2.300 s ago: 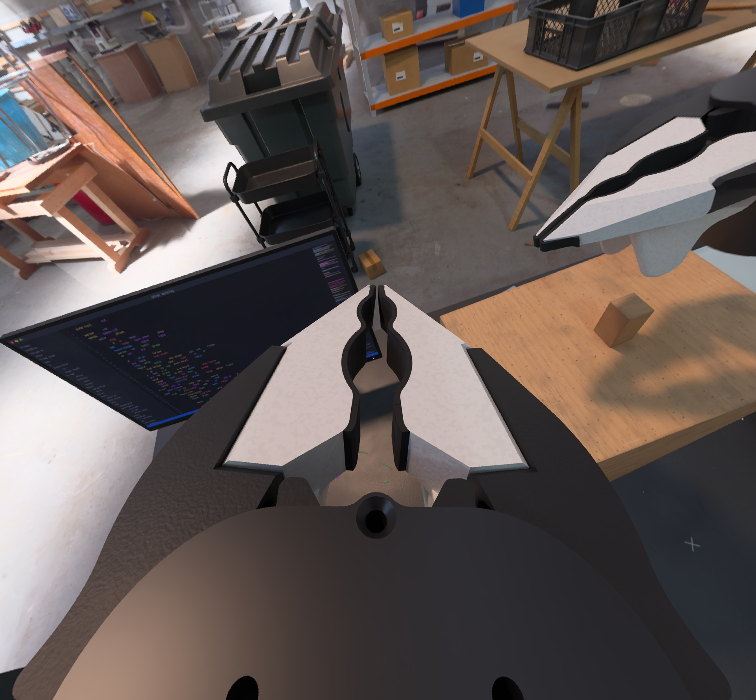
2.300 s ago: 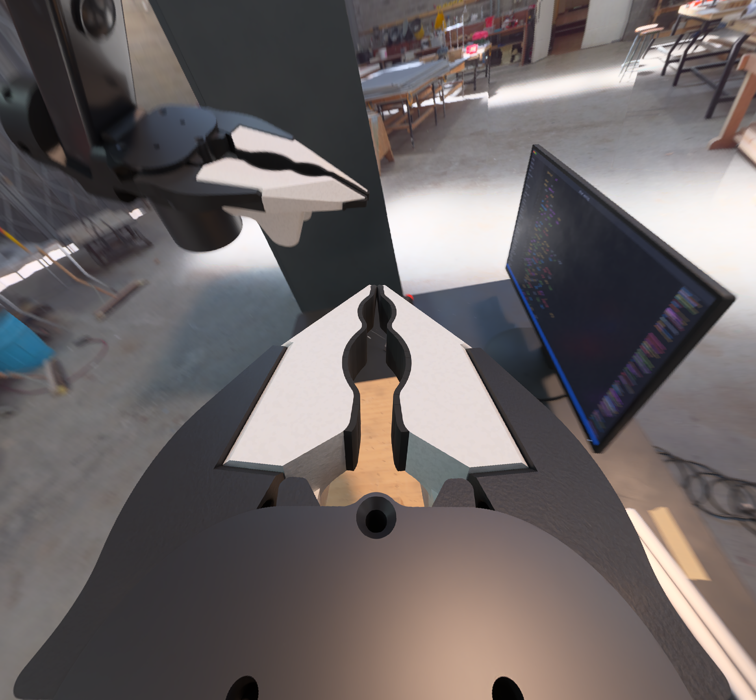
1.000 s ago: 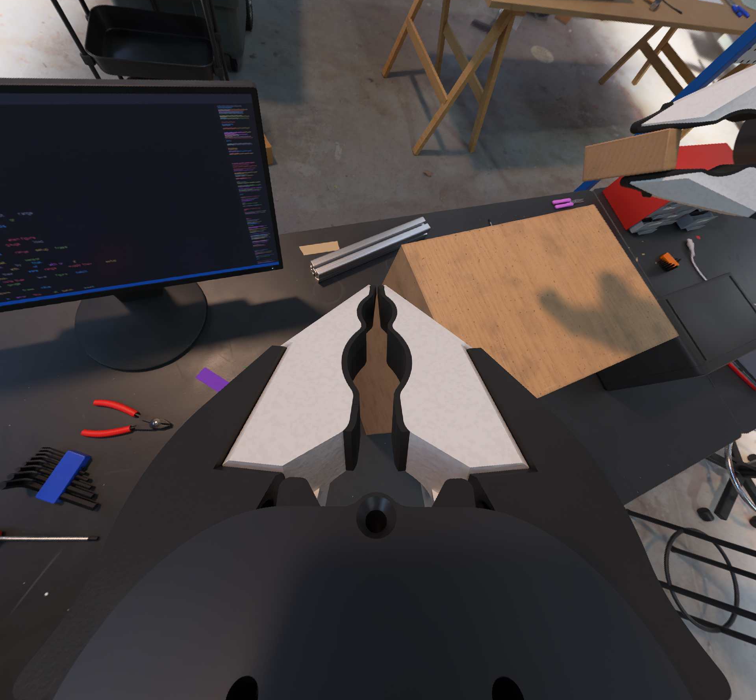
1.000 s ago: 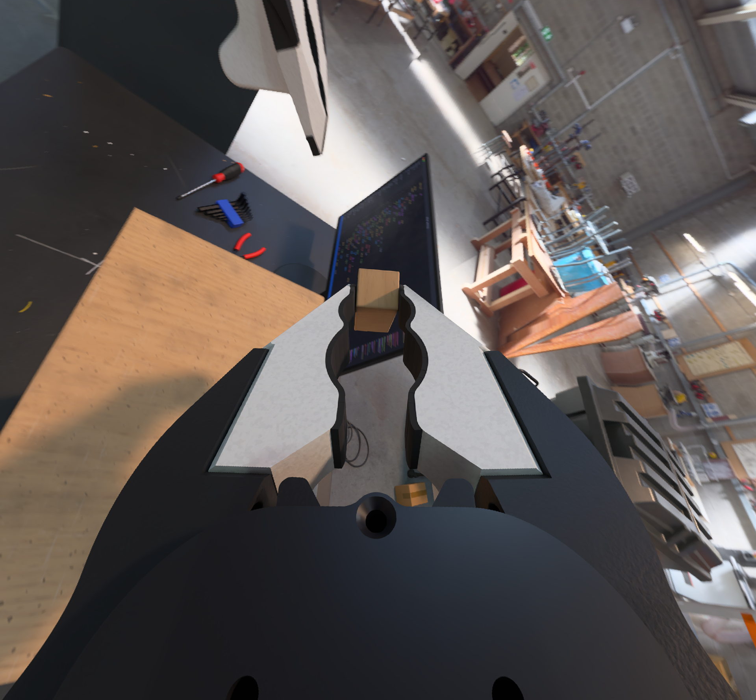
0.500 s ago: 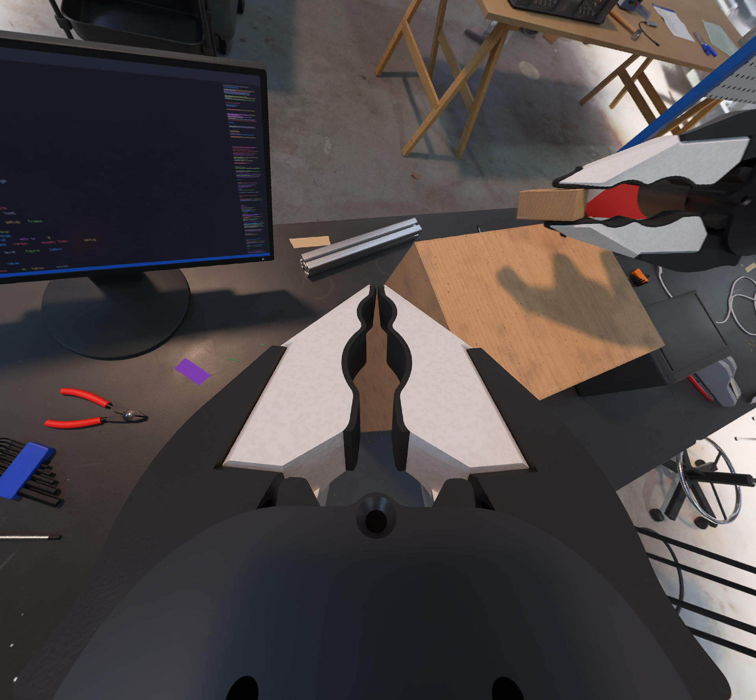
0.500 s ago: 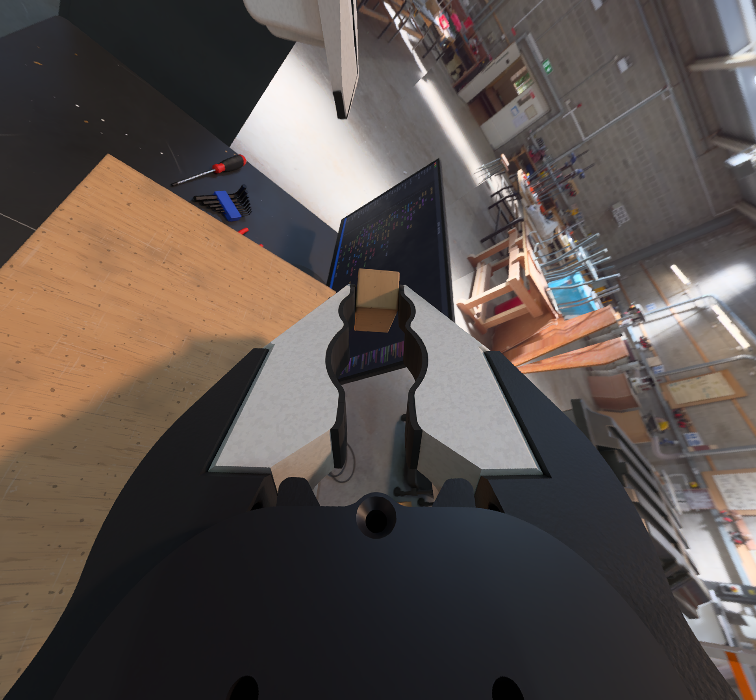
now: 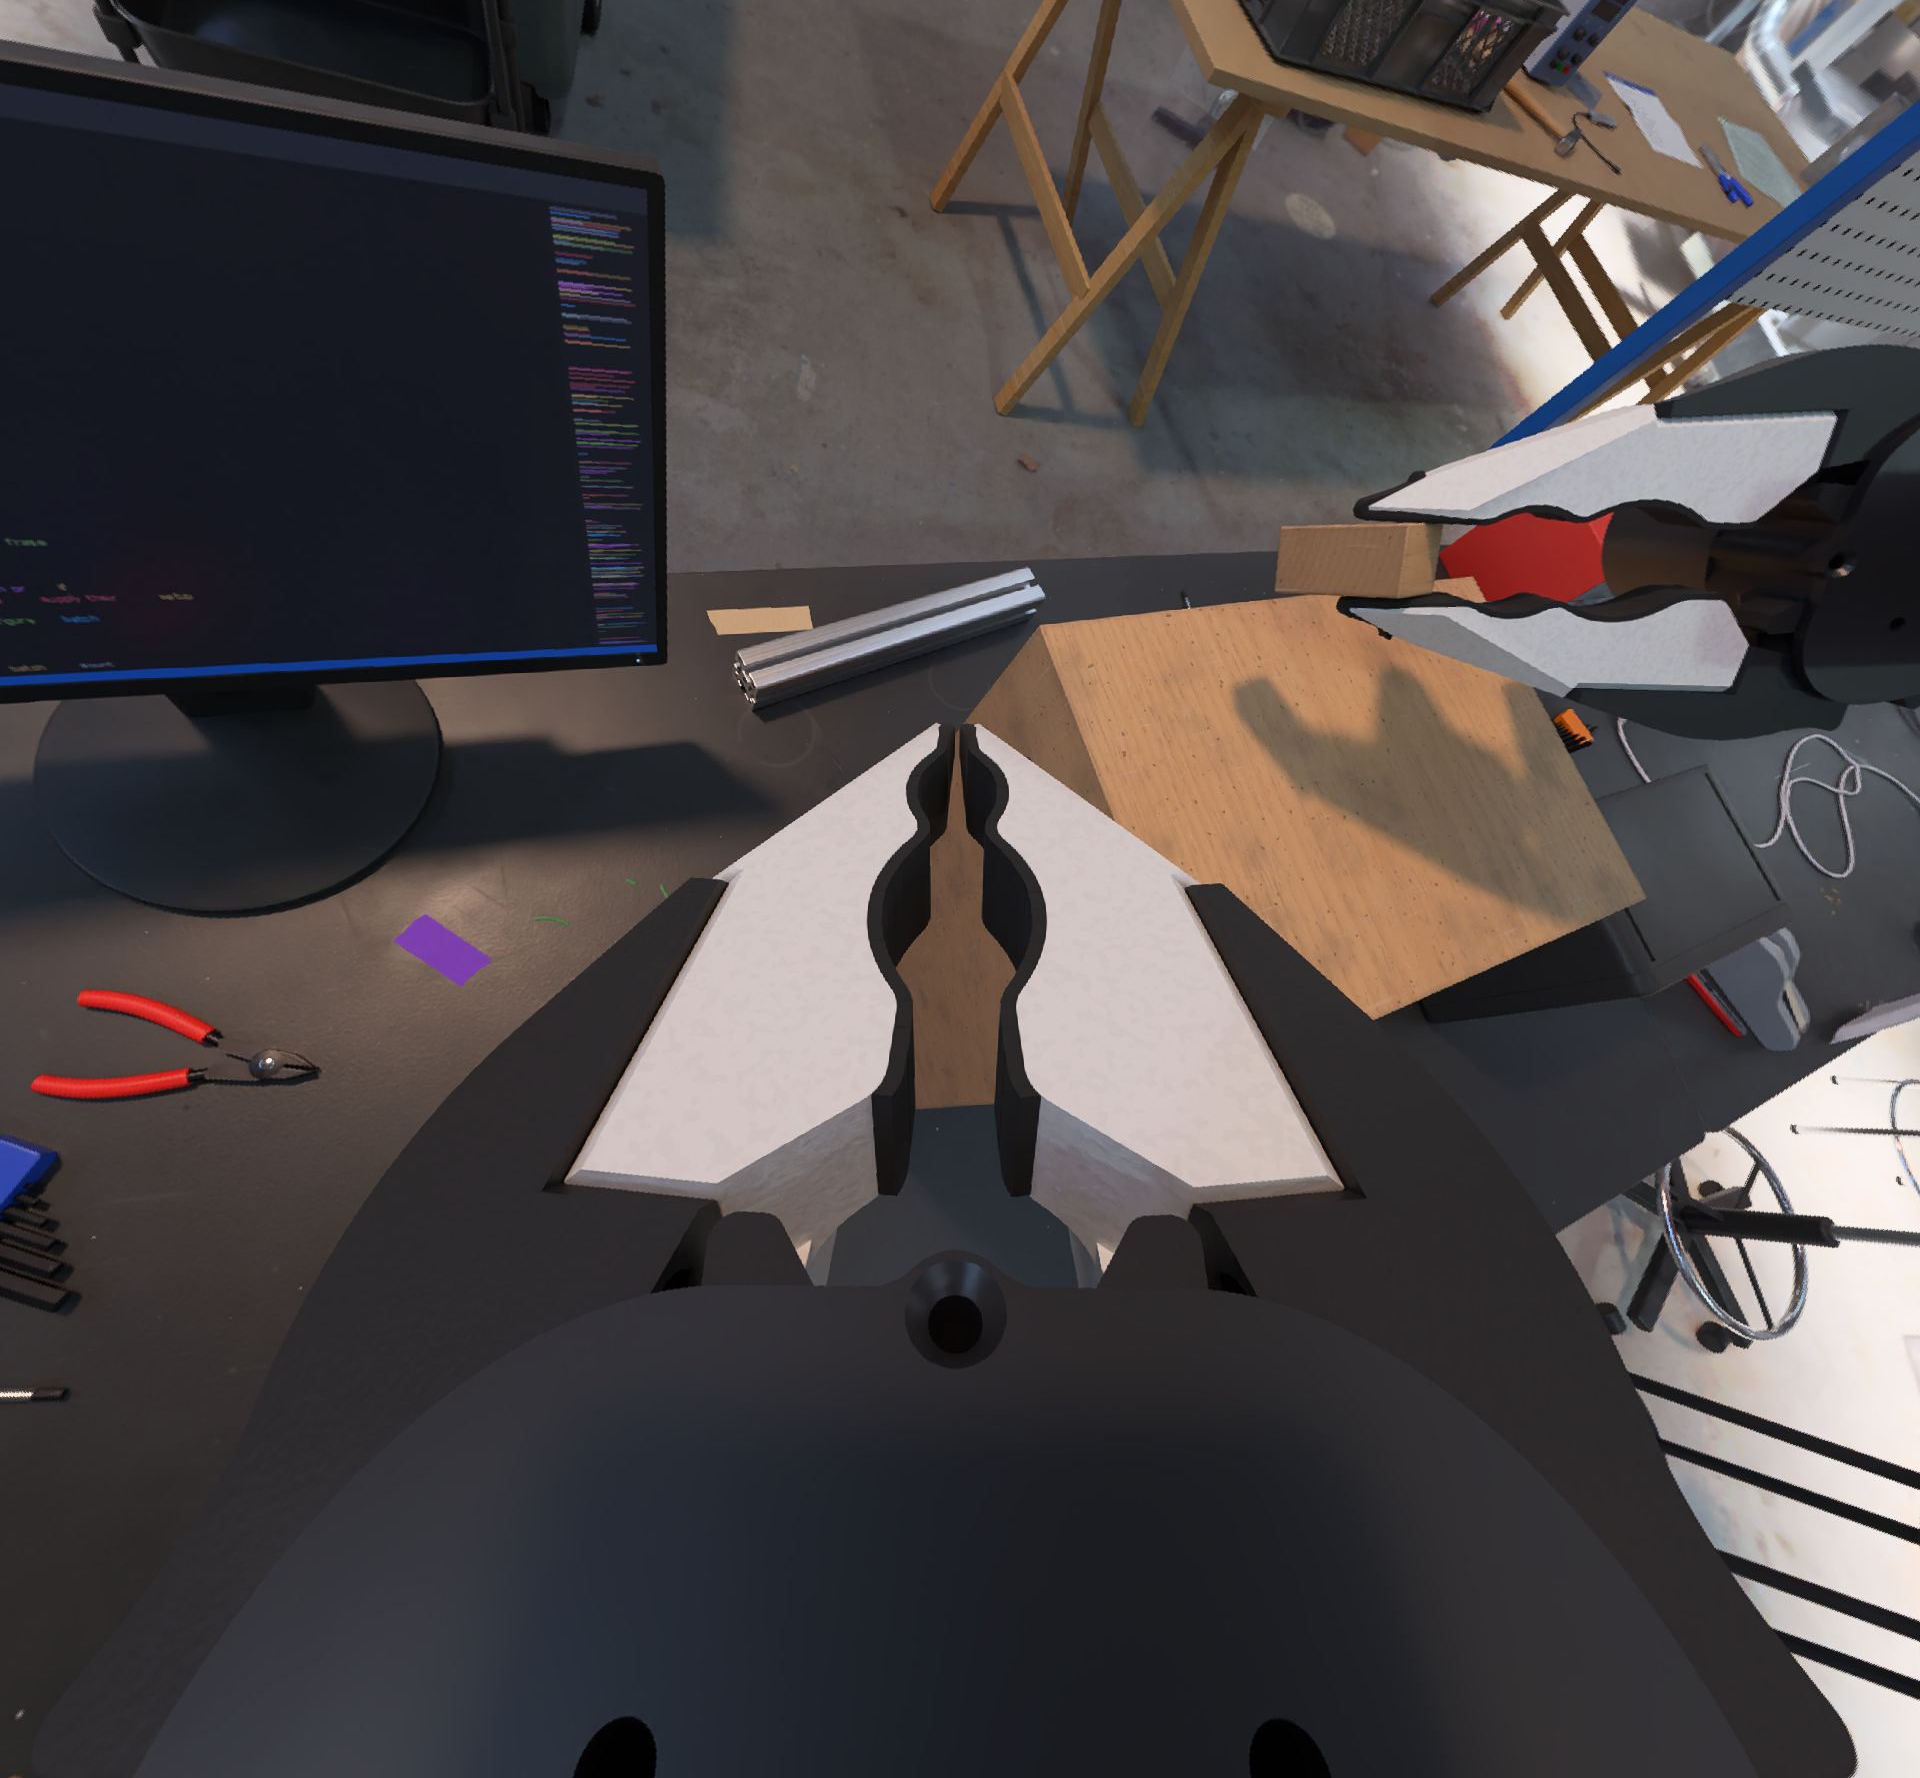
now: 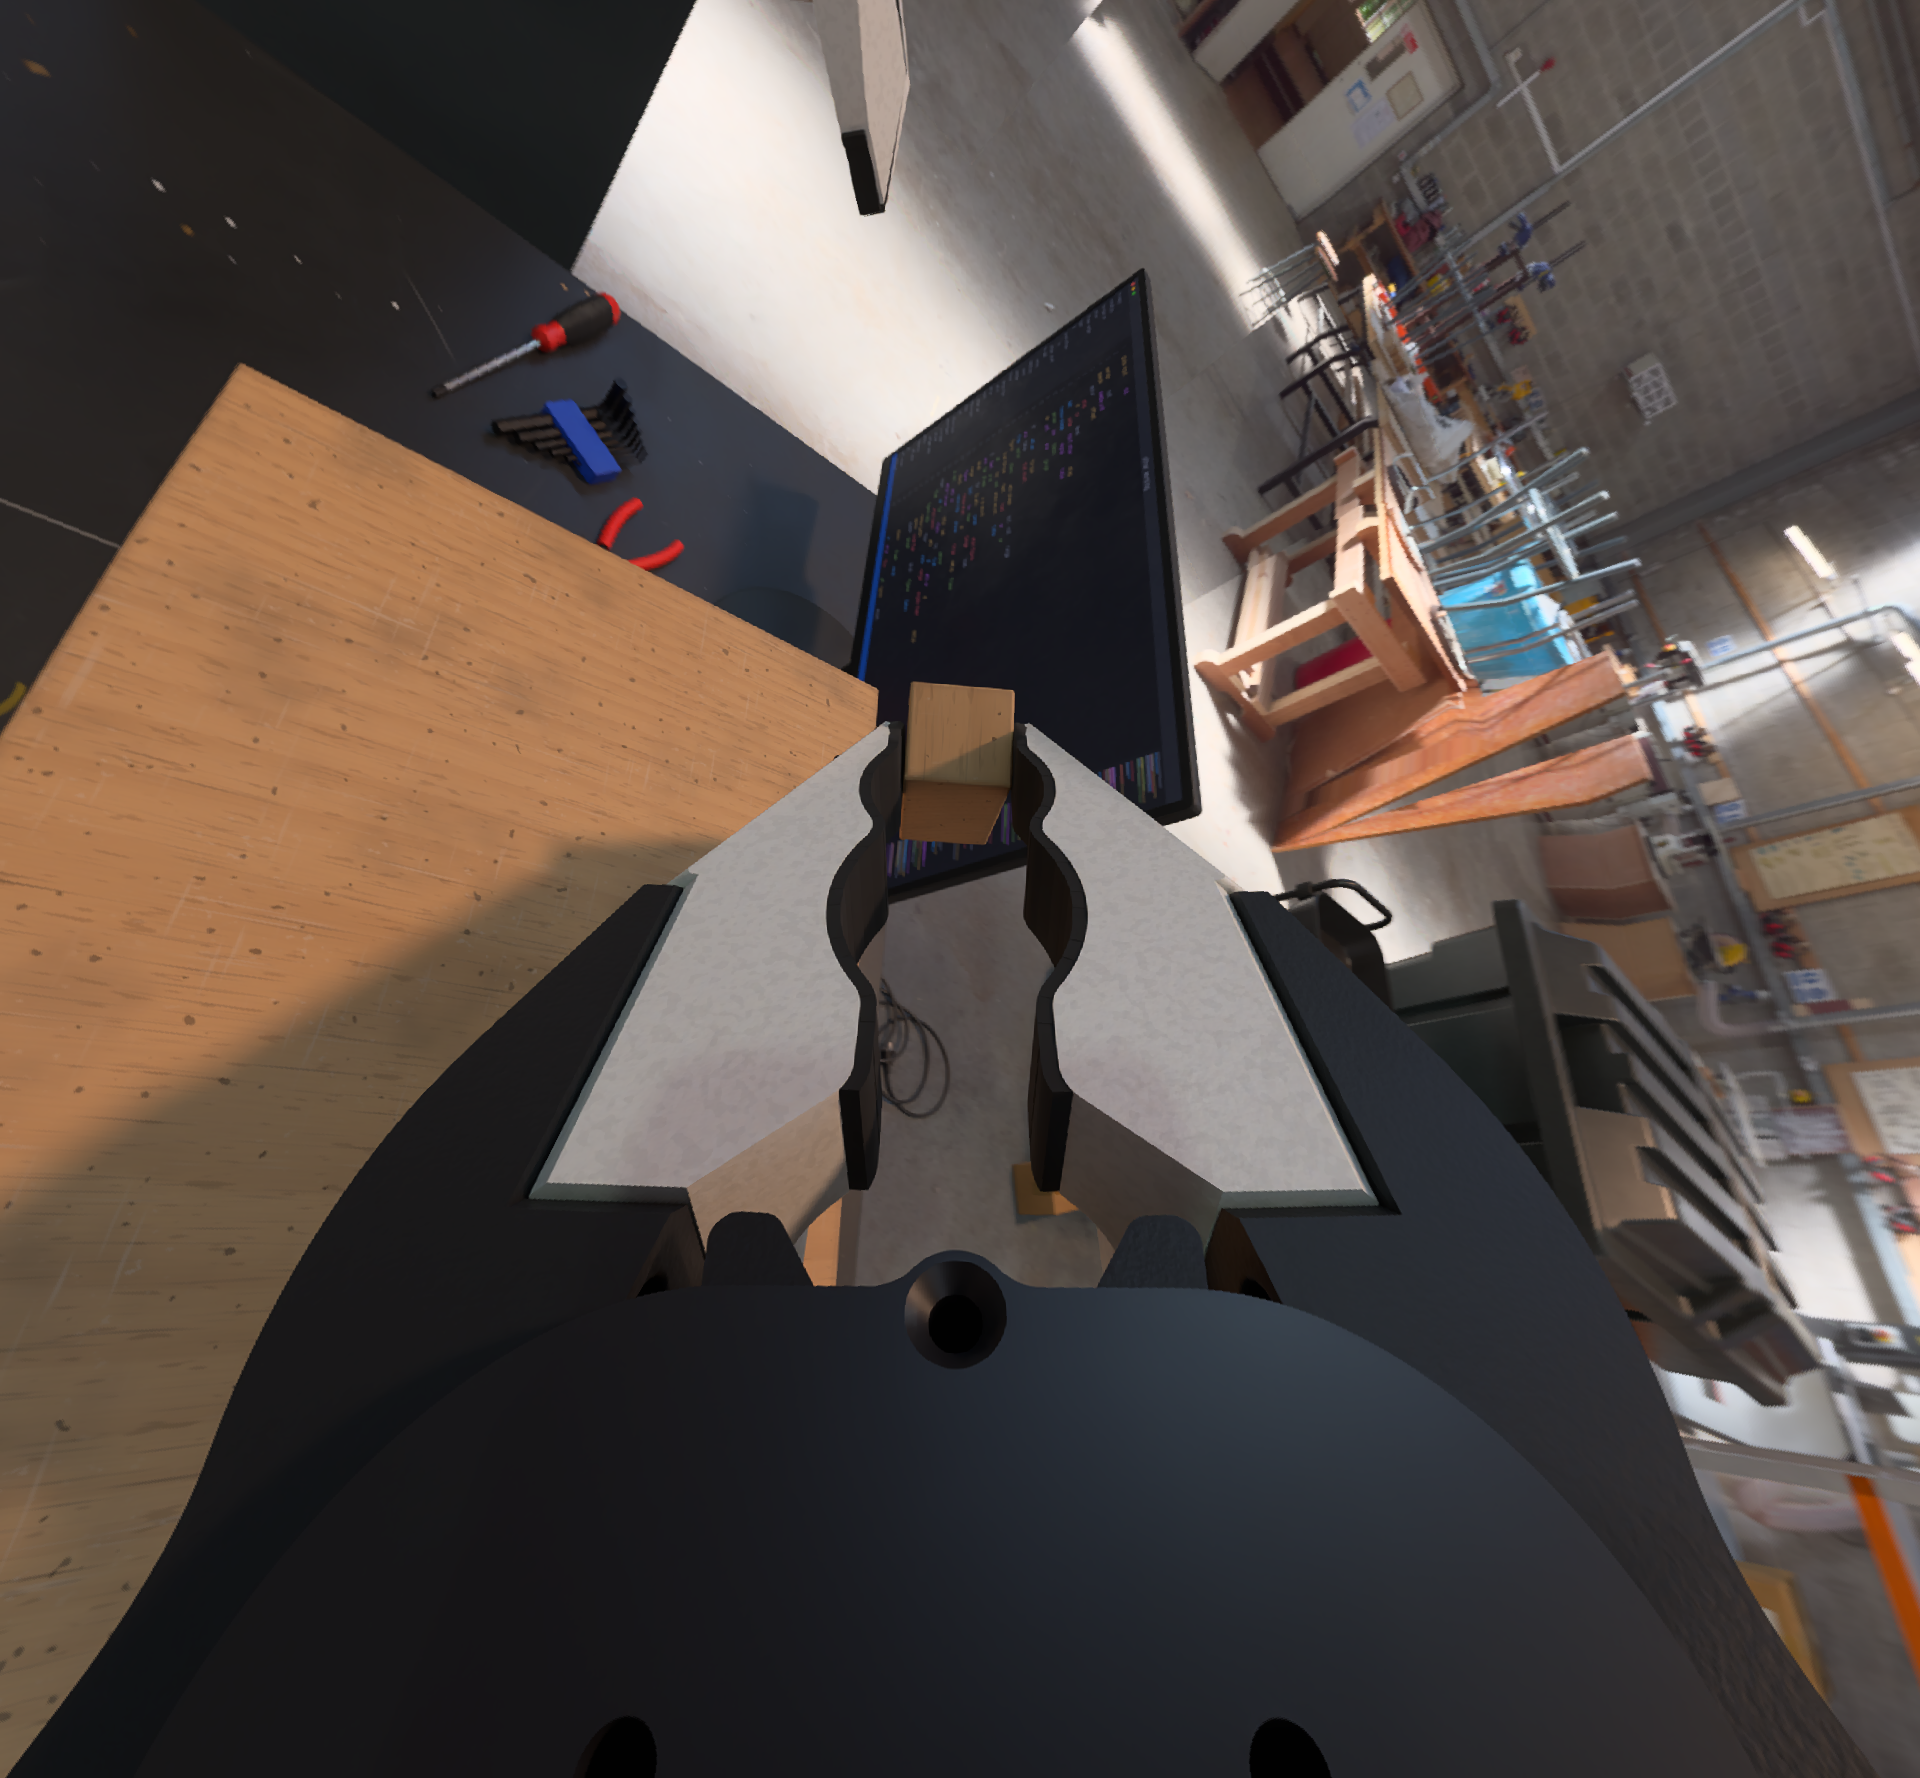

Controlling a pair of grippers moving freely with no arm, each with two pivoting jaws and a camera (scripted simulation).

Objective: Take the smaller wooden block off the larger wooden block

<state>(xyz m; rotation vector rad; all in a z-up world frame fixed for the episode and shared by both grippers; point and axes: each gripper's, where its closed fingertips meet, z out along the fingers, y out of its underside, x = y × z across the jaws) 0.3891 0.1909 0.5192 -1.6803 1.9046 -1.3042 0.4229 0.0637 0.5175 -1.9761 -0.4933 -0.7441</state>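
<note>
**Small block lifted clear, set-down pending**

Block first: the smaller wooden block (image 8: 958,760) sits pinched at the very tips of the right claw (image 8: 957,760), which is clamped on its two side faces. From the left wrist view the same block (image 7: 1351,559) hangs in the air at about two o'clock, above the far corner of the larger wooden block (image 7: 1299,793), with no contact visible between them. In the right wrist view the big block's top (image 8: 312,741) spreads out toward nine o'clock, bare of anything.

The left claw (image 7: 956,736) has its tips together with nothing in them, poised over the near edge of the larger block.

By my reading the removal itself is done and the carry-away is in hand. The next move calls for bringing the small block down onto a bare patch of the dark worktop (image 7: 582,824), clear of the aluminium rail (image 7: 888,637) at twelve o'clock and the monitor (image 7: 312,398) at ten, then parting the tips. The grip is shallow, so a slow descent seems wise.
</note>
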